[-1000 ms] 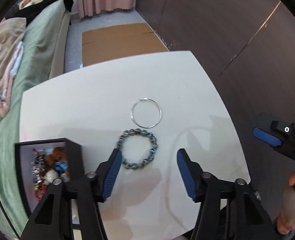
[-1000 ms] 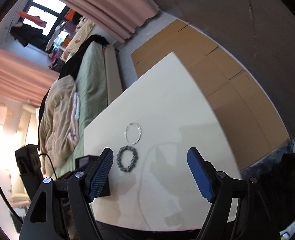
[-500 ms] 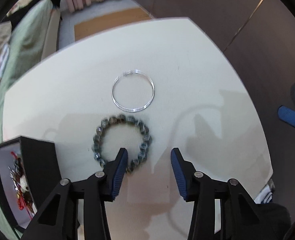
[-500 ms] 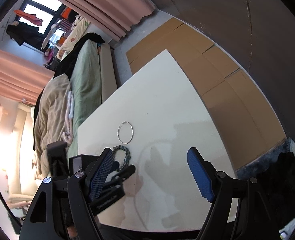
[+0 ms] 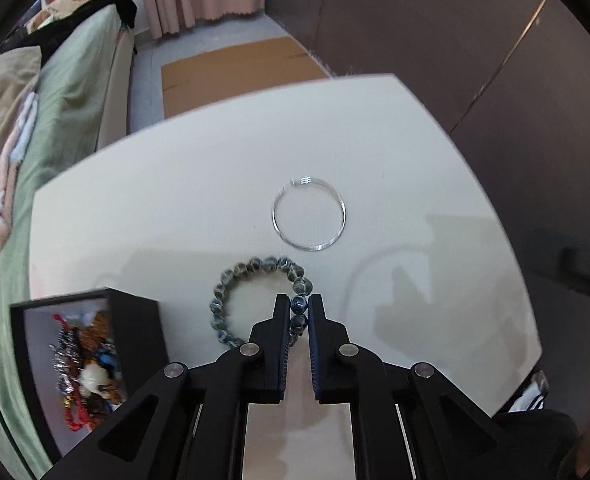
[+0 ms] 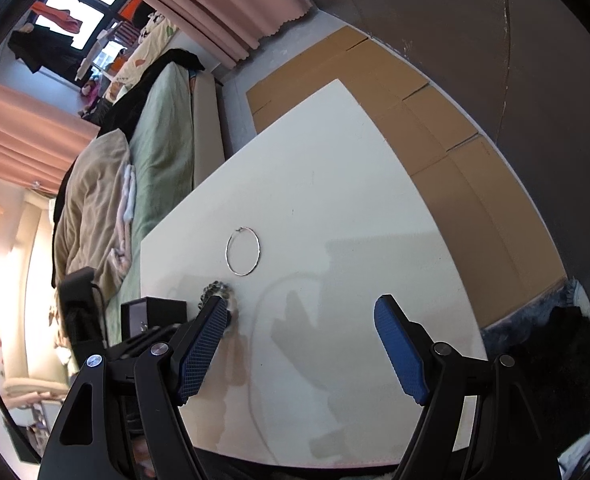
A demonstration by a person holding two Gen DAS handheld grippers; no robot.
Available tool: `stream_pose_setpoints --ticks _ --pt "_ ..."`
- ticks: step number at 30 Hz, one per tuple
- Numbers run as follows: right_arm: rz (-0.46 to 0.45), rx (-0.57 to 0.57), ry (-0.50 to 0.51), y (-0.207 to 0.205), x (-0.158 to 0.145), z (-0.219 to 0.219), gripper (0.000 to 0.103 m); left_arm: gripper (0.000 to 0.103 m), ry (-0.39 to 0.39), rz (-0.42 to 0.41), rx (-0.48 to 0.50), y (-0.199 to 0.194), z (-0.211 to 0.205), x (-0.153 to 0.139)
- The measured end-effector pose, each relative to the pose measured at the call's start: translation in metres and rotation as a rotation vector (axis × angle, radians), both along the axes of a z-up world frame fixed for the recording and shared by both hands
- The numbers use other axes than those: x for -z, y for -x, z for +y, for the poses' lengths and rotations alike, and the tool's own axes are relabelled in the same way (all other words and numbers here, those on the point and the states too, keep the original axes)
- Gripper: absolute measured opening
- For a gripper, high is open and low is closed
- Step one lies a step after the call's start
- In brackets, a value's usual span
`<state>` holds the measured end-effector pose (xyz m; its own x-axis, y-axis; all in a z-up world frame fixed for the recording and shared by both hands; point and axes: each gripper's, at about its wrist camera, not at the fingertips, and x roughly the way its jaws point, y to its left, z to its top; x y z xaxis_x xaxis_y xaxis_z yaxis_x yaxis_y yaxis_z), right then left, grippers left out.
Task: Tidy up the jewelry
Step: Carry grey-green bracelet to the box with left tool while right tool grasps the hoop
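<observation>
A dark blue-grey beaded bracelet [image 5: 251, 268] lies on the white table [image 5: 175, 184]. My left gripper [image 5: 298, 305] is shut on the bracelet's right side, pinching a bead between its fingers. A thin silver hoop bangle [image 5: 309, 213] lies just beyond the bracelet. A black jewelry box [image 5: 131, 320] with several colourful pieces inside stands at the left. My right gripper [image 6: 301, 312] is open and empty above the table's near edge; the bracelet [image 6: 215, 291], the bangle [image 6: 243, 251] and the box [image 6: 153, 312] show in its view too.
A green bed [image 5: 71, 80] with a beige blanket runs along the table's left side. Brown cardboard [image 5: 231, 72] lies on the floor beyond the table. A dark wall [image 5: 415, 20] stands at the right.
My left gripper moved down to the beaded bracelet and closed from wide open onto its right side. The right gripper stayed open and barely moved.
</observation>
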<state>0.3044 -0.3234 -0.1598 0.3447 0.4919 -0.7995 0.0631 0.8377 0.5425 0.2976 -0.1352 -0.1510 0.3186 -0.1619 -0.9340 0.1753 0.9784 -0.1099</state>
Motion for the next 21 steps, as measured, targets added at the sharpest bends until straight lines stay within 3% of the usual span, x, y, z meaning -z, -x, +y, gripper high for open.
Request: stream_pose_setpoints --ticks 11,15,21 --pt "-0.068 -0.025 -0.101 -0.007 -0.004 0.023 0.074 0.009 0.104 -0.102 -0.056 0.003 0.036 -0.059" --pt "-0.052 -0.037 -0.14 -0.016 0.001 0.037 0.054 0.009 0.122 -0.138 -0.084 0.007 0.055 -0.076" --pt "-0.043 -0.077 -0.118 -0.031 0.0 0.066 0.045 0.009 0.161 -0.175 -0.133 0.011 0.09 -0.095"
